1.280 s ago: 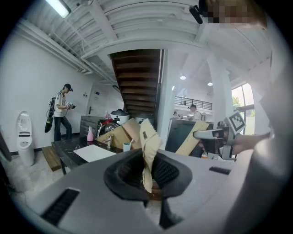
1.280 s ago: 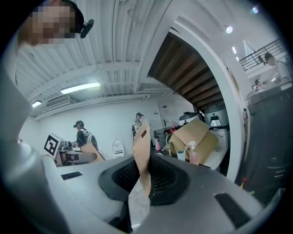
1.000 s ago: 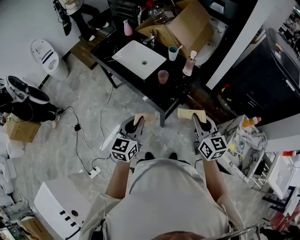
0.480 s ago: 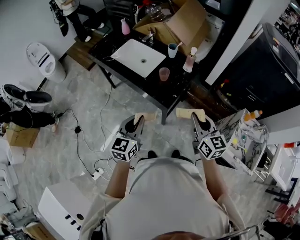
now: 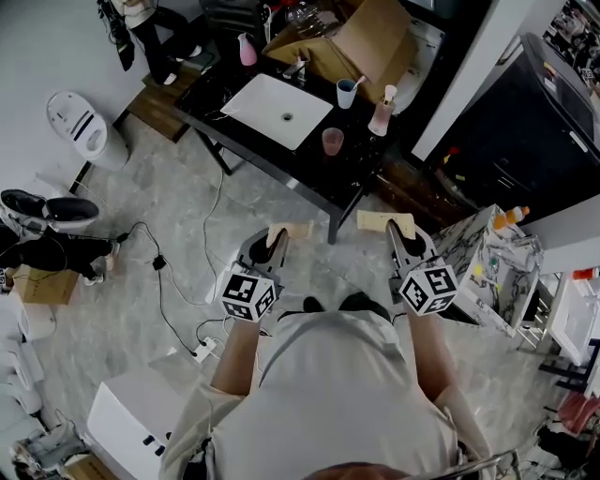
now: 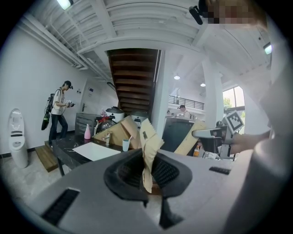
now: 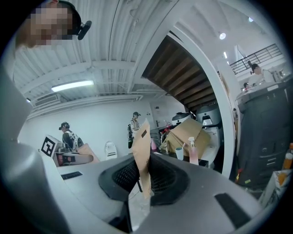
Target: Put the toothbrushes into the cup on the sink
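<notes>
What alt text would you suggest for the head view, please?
Seen from above, a person holds the left gripper, jaws shut on a tan packet, and the right gripper, jaws shut on a second tan packet. Ahead stands a black table with a white sink, a blue cup and a pink cup.

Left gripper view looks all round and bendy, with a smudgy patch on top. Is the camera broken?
No. Left gripper view: its wide lens bends straight lines and darkens the corners; the smudge was added afterwards to hide a face; the ceiling lamp glares white; the tan card in the jaws looks sharp. Right gripper view: same bending. Head view: flatter, even light.
</notes>
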{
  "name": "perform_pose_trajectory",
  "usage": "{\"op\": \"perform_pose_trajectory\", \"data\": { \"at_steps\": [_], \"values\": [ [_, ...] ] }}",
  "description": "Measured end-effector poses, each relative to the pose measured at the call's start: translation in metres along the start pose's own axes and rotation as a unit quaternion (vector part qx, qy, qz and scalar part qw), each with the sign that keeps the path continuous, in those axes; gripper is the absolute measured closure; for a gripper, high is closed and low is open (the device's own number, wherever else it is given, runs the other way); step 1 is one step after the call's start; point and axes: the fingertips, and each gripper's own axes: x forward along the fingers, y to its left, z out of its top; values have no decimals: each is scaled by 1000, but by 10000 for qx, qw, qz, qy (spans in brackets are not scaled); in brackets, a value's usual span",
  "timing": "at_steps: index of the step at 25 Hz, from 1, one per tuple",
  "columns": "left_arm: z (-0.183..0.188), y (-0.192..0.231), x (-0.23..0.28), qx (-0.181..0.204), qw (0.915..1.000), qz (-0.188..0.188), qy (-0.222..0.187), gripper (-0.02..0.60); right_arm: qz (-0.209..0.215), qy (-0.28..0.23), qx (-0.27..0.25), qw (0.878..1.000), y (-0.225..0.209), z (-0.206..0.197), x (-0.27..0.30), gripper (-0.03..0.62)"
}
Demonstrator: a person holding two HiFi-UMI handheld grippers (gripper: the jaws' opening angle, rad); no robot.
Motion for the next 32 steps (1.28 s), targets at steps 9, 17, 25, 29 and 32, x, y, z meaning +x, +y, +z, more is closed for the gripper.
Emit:
{"op": "perform_pose_trajectory", "data": {
  "at_steps": [9,17,25,29,32],
  "values": [
    [-2,11,2,-8,10000,-47,54,549,-85,41,101,9999,4,-9,5,526],
    [-2,23,36,-73,9999,1,86,549,-66,113,169,9998,-24,-11,33,526],
    [3,42,83,-114,9997,121,168,549,104,191,193,9996,-57,-5,77,526],
    [7,53,111,-109,9995,132,259,549,47,251,272,9993,-85,-3,97,526],
    [10,64,134,-168,9991,194,326,549,86,332,328,9989,-101,-1,118,526]
  ]
}}
